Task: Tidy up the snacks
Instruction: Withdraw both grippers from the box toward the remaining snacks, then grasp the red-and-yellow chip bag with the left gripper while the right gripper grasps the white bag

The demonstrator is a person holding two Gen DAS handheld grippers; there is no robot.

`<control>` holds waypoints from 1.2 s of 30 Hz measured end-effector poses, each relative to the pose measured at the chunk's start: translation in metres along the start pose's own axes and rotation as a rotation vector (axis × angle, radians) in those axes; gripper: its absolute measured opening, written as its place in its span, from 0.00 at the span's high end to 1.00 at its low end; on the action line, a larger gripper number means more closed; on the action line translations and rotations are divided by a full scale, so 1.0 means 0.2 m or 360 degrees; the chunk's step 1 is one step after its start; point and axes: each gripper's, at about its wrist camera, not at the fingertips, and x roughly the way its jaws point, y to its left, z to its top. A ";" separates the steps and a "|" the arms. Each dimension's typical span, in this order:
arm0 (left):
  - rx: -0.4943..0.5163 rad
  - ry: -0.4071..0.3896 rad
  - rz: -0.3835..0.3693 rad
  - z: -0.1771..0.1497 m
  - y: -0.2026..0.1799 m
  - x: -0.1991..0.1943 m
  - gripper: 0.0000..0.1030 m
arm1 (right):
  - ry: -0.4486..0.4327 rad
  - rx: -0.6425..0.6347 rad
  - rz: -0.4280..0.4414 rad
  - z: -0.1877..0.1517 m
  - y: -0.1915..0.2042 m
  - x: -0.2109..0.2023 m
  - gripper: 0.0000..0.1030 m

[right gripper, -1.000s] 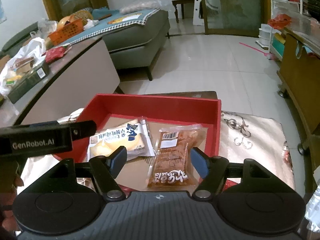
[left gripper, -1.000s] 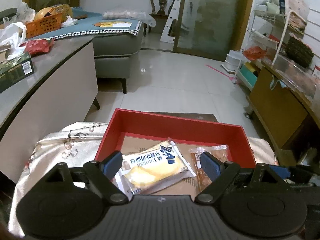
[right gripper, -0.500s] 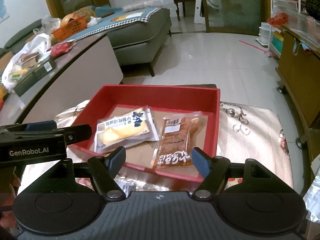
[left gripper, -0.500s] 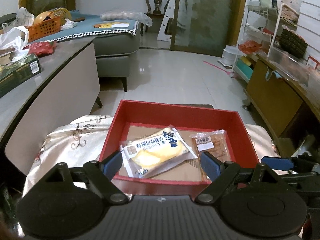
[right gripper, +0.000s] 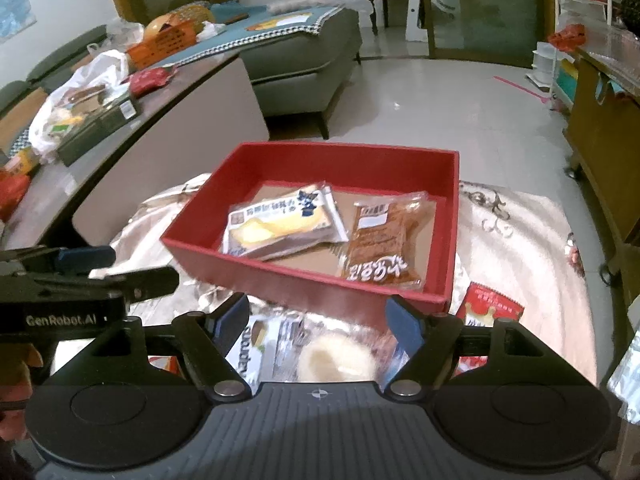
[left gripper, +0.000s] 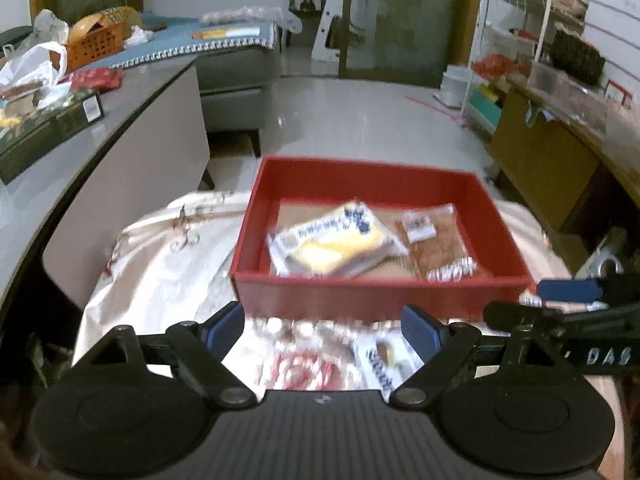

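Note:
A red box (left gripper: 372, 300) (right gripper: 280, 272) stands on a cream cloth. Inside lie a yellow-and-white bread packet (left gripper: 328, 244) (right gripper: 280, 224) and a brown snack packet (left gripper: 436, 240) (right gripper: 380, 240). My left gripper (left gripper: 322, 326) is open, held in front of the box's near wall, above loose red and white packets (left gripper: 304, 364). My right gripper (right gripper: 318, 320) is open with its jaws still widening, and it grips nothing. Below it lies a clear packet holding a round pale bun (right gripper: 336, 356). A white packet with blue lettering (right gripper: 248, 352) lies beside the bun.
A small red packet (right gripper: 490, 308) lies on the cloth (left gripper: 168, 264) right of the box. A grey curved counter (left gripper: 60, 168) with a green box (left gripper: 48, 124) and bags stands left. A wooden cabinet (left gripper: 540, 160) stands right. A sofa and tiled floor lie beyond.
Both grippers have drawn back from over the red box toward its near side. Loose packets in front of the box have come into view. The right jaws stand slightly wider.

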 end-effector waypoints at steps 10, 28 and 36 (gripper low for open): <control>-0.0042 0.0153 -0.0012 -0.23 0.11 -0.09 0.22 | 0.0055 -0.0027 0.0029 -0.13 0.02 -0.09 0.19; -0.0488 0.0498 0.0063 -0.34 0.09 0.18 0.26 | 0.0117 -0.0112 0.0077 -0.21 0.05 -0.12 0.17; -0.0478 0.0487 0.0047 -0.36 0.15 0.12 0.48 | 0.0156 -0.0177 0.0101 -0.23 0.10 -0.10 0.18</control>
